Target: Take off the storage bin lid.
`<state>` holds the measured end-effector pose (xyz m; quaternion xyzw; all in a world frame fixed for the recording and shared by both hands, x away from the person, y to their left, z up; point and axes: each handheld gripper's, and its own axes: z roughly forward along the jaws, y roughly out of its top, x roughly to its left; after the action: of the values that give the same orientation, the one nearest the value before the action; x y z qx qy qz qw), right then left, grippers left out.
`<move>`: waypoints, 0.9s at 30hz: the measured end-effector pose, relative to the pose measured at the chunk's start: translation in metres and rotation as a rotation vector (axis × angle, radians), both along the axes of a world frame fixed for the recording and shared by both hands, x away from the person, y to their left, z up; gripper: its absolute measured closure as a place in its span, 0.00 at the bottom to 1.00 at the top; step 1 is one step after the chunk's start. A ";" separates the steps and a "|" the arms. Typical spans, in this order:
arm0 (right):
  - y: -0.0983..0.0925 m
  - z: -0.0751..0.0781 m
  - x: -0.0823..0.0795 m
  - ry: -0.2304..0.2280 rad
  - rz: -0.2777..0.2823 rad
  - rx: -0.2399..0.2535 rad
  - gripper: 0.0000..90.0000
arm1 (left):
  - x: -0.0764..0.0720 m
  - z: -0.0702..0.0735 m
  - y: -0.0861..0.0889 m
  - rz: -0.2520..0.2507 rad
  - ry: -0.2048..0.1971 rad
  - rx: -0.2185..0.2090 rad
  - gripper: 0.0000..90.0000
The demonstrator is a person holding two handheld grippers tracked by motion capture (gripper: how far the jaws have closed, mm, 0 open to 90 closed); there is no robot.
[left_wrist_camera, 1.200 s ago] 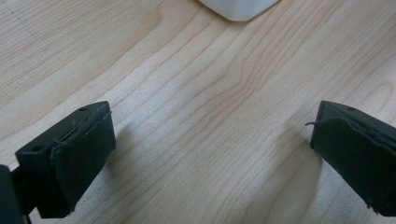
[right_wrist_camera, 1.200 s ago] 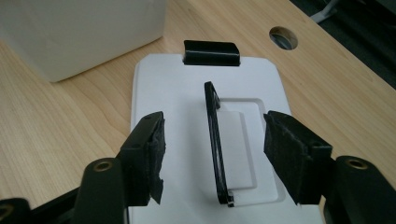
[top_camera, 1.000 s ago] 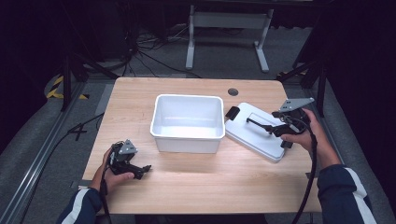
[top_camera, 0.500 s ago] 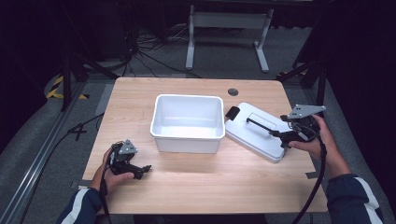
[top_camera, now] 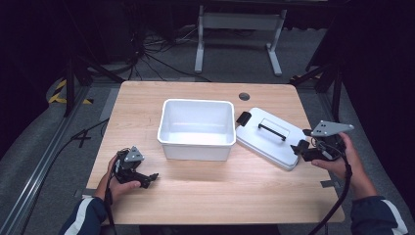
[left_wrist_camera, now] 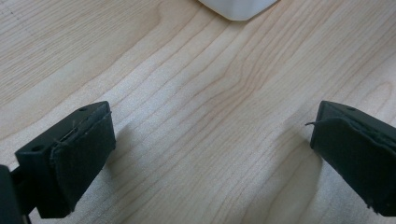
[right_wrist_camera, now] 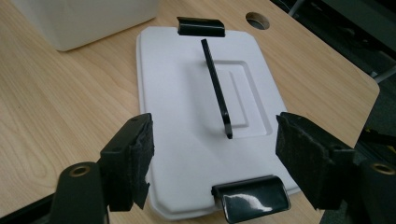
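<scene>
A white open bin [top_camera: 195,128] stands mid-table. To its right its white lid [top_camera: 269,137] lies flat, with a black handle [top_camera: 272,131] on top and a black clip at each end. My right gripper [top_camera: 301,148] hovers at the lid's near-right end, and its jaws have just been opening. In the right gripper view they stand apart [right_wrist_camera: 215,140] on either side of the near clip [right_wrist_camera: 250,198], with the handle [right_wrist_camera: 215,84] ahead and nothing pressed between them. My left gripper [top_camera: 147,178] rests low at front left, open over bare wood [left_wrist_camera: 215,135].
A round cable hole [top_camera: 244,96] sits in the tabletop behind the lid. The table's right edge [top_camera: 315,161] lies close under my right hand. A corner of the bin [left_wrist_camera: 238,7] shows just ahead of my left gripper. Dark floor, cables and a stand frame surround the table.
My right gripper has drawn back from the lid's handle toward the lid's near-right end, and its jaws stand wider. The left gripper, bin and lid have not moved.
</scene>
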<state>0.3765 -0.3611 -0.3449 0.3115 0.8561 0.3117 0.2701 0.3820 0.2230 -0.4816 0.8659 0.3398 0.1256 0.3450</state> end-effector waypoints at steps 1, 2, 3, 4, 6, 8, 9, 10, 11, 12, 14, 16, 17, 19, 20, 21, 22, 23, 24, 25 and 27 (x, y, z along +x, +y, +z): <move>-0.002 -0.002 -0.003 0.000 0.000 -0.001 0.32 | 0.000 0.000 0.000 0.000 0.000 -0.001 0.00; -0.002 -0.003 -0.004 0.002 -0.001 0.004 0.32 | 0.000 0.000 0.000 0.000 0.001 -0.001 0.00; -0.005 -0.007 -0.008 0.005 -0.007 0.004 0.32 | 0.000 0.000 0.000 -0.001 -0.001 0.000 0.00; -0.005 -0.009 -0.009 0.008 -0.008 0.002 0.32 | 0.000 0.000 0.000 0.000 -0.001 0.000 0.00; -0.007 -0.013 -0.011 0.008 -0.009 0.001 0.32 | 0.000 0.000 0.000 -0.001 -0.001 0.000 0.00; -0.009 -0.019 -0.016 0.013 -0.008 0.013 0.31 | 0.000 0.000 0.000 -0.001 -0.001 0.000 0.00; -0.010 -0.021 -0.017 0.014 -0.008 0.012 0.31 | 0.000 0.000 0.000 0.000 0.000 0.000 0.00; -0.012 -0.028 -0.022 0.016 -0.017 0.013 0.31 | 0.000 0.000 0.000 -0.001 -0.001 0.000 0.00; -0.013 -0.031 -0.023 0.010 -0.011 0.011 0.31 | 0.000 0.000 0.000 -0.001 -0.001 0.000 0.00; -0.013 -0.031 -0.023 0.010 -0.011 0.011 0.31 | 0.000 0.000 0.000 0.002 -0.004 -0.001 0.00; -0.016 -0.040 -0.029 0.022 -0.021 0.023 0.31 | 0.000 0.000 0.000 -0.001 -0.001 0.000 0.00; -0.018 -0.046 -0.033 0.031 -0.025 0.035 0.31 | 0.000 0.000 0.000 0.002 -0.005 -0.003 0.00; -0.020 -0.050 -0.036 0.030 -0.027 0.035 0.31 | 0.000 0.000 0.000 0.000 -0.001 0.000 0.00; -0.023 -0.056 -0.039 0.035 -0.026 0.046 0.31 | 0.000 0.000 0.000 0.000 0.000 0.000 0.00; -0.024 -0.059 -0.041 0.038 -0.032 0.052 0.31 | 0.000 0.000 0.000 -0.001 -0.002 0.001 0.00; -0.026 -0.063 -0.044 0.032 -0.033 0.060 0.31 | 0.000 0.000 0.000 0.003 -0.005 -0.003 0.00; -0.027 -0.066 -0.045 0.034 -0.034 0.066 0.31 | 0.000 0.000 0.000 0.000 -0.001 0.001 0.00; -0.028 -0.069 -0.047 0.033 -0.033 0.069 0.30 | 0.000 0.000 0.000 0.002 -0.004 -0.001 0.00; -0.029 -0.073 -0.049 0.032 -0.037 0.077 0.30 | 0.000 0.000 0.000 0.002 -0.004 -0.001 0.00; -0.030 -0.077 -0.051 0.040 -0.037 0.090 0.30 | 0.000 0.000 0.000 0.000 -0.001 0.001 0.00; -0.032 -0.088 -0.053 0.059 -0.034 0.108 0.30 | 0.000 0.000 0.000 -0.001 -0.001 0.000 0.00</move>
<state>0.3234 -0.3928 -0.4325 0.3490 0.8404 0.3433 0.2326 0.3820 0.2231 -0.4816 0.8660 0.3395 0.1259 0.3449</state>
